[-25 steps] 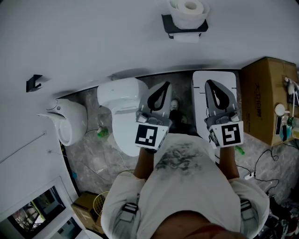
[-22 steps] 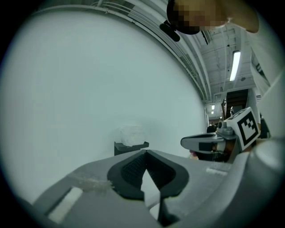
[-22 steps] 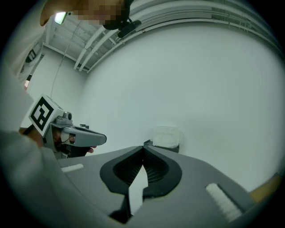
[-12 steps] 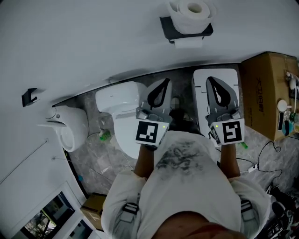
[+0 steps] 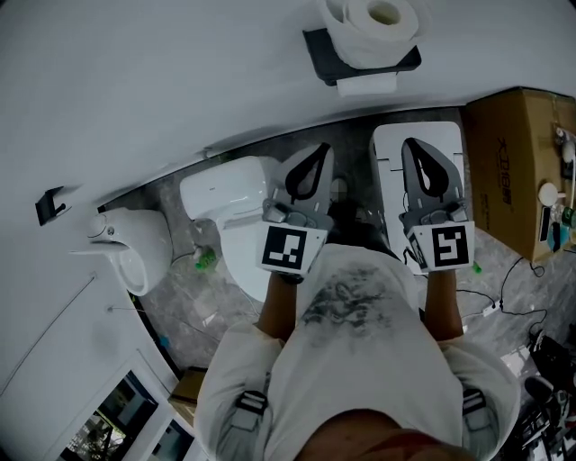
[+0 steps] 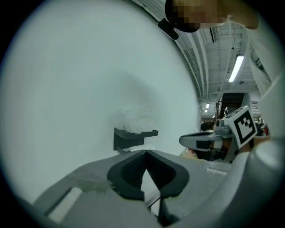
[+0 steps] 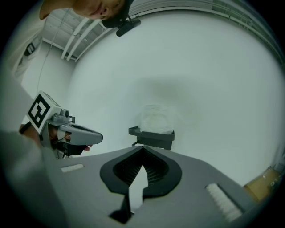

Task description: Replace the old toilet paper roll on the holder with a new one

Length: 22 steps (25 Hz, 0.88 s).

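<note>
As nothing had yet been taken from the holder, the task was judged barely begun: a full roll was seen on the holder's top, and old paper hanging under its front edge. Removal and refitting were both left to be done. The left gripper and right gripper were held clenched and empty, side by side, well apart from the holder, which was fixed to the wall ahead of their tips.

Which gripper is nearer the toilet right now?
Left. In the head view the left gripper sits at the right edge of the toilet. The right gripper is farther right, over the white panel, beyond the left one.
</note>
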{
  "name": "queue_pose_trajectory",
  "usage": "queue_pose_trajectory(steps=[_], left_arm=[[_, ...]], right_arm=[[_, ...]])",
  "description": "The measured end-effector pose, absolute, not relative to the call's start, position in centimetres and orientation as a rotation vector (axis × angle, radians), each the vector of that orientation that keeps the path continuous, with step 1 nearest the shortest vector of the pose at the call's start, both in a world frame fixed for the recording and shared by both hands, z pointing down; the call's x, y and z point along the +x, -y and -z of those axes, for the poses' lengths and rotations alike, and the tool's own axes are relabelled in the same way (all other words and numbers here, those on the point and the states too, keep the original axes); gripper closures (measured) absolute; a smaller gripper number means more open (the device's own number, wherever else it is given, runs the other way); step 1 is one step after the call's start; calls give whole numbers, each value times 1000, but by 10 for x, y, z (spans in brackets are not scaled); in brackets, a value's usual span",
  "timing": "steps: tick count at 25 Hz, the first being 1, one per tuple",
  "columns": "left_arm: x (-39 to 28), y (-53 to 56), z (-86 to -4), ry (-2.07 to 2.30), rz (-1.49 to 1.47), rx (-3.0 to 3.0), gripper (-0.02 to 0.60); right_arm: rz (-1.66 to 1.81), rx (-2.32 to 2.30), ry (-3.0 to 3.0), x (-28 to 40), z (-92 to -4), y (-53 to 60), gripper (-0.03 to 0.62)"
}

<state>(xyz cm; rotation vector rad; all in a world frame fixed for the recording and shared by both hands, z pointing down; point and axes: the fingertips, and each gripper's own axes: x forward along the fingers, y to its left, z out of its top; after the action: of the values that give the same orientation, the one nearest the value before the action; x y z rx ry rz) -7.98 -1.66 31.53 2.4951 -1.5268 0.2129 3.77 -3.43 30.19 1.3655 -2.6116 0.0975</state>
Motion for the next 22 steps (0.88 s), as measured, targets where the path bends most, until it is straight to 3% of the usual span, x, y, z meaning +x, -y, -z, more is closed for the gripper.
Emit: queue_pose_trajectory(steps=[22], left_arm=[[-77,72,-356,1449,-259,2535,578]], right_arm=[[-142,1480,2518,45,-346,81,592]])
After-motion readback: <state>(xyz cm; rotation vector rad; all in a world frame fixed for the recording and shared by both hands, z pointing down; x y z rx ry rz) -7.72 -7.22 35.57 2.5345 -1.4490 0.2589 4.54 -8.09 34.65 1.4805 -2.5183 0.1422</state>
